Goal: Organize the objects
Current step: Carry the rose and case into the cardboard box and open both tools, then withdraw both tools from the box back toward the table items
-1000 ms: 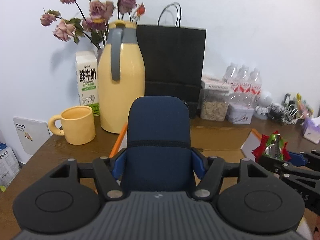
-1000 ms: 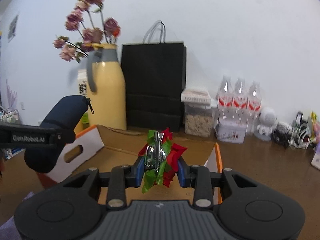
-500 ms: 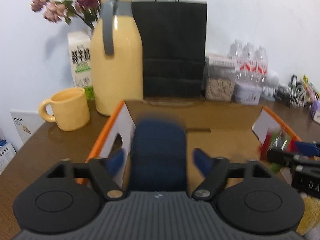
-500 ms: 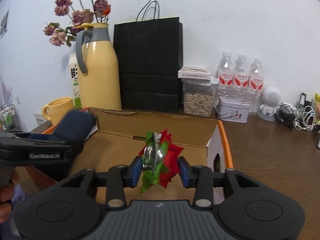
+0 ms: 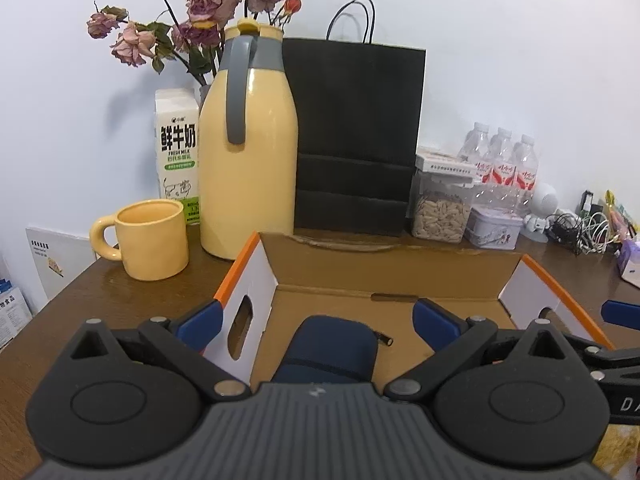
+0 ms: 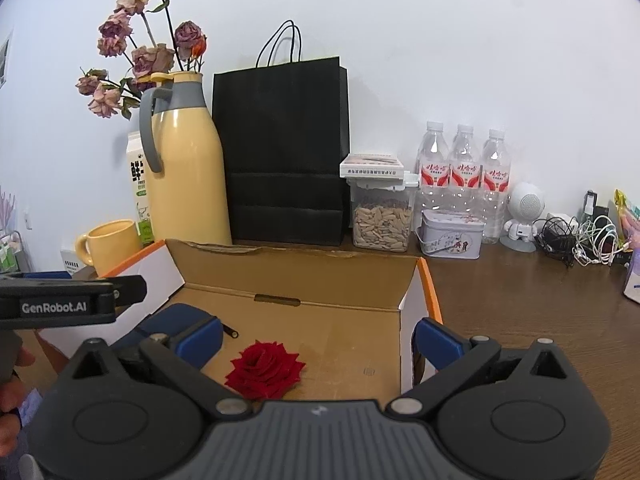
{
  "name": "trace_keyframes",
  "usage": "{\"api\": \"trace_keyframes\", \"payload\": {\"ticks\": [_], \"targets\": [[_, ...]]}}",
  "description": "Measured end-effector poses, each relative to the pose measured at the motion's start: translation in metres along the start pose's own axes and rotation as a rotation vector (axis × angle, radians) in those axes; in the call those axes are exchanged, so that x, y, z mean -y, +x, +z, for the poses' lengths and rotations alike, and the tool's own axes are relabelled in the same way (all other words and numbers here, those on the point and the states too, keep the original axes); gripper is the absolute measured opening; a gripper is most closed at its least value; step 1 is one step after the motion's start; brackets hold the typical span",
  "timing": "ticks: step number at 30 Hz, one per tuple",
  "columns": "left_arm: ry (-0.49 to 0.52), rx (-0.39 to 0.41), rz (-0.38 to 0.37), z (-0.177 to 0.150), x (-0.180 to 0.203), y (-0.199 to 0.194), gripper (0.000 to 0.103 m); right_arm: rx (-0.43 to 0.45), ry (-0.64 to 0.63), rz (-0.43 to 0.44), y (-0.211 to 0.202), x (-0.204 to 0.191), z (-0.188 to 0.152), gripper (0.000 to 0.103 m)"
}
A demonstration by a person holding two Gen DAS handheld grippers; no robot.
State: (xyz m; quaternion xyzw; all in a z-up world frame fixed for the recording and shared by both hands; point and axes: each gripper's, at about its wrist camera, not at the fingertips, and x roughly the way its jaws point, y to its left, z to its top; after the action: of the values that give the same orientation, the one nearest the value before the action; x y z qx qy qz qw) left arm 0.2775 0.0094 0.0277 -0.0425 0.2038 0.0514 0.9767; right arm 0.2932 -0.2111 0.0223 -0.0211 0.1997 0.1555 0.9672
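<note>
An open cardboard box (image 5: 384,264) with orange-edged white ends sits on the wooden table; it also shows in the right wrist view (image 6: 296,272). A dark blue zip pouch (image 5: 332,348) lies on the box floor at its left side, and shows in the right wrist view (image 6: 176,320). A red artificial rose (image 6: 264,372) lies on the box floor to the right of the pouch. My left gripper (image 5: 316,320) is open and empty above the pouch. My right gripper (image 6: 318,334) is open and empty above the rose.
Behind the box stand a yellow thermos jug (image 5: 248,152), a yellow mug (image 5: 148,240), a milk carton (image 5: 178,152), a black paper bag (image 5: 356,136), a jar of seeds (image 6: 380,220), a small tin (image 6: 452,240), three water bottles (image 6: 464,168) and tangled cables (image 6: 576,240).
Both grippers came down over the box and opened. The blue pouch left my left gripper and the red rose left my right gripper; both now lie on the box floor.
</note>
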Motion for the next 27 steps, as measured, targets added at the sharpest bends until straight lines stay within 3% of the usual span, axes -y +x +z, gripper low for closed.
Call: {"api": "trace_keyframes", "payload": {"ticks": [16, 27], "targets": [[-0.001, 0.077, 0.007, 0.023, -0.006, -0.055, 0.103, 0.101, -0.037, -0.009, -0.054, -0.004, 0.021, 0.103], [0.000, 0.073, 0.004, 0.006, -0.023, -0.103, 0.103, 0.089, -0.059, -0.016, -0.105, -0.005, 0.001, 0.103]]}}
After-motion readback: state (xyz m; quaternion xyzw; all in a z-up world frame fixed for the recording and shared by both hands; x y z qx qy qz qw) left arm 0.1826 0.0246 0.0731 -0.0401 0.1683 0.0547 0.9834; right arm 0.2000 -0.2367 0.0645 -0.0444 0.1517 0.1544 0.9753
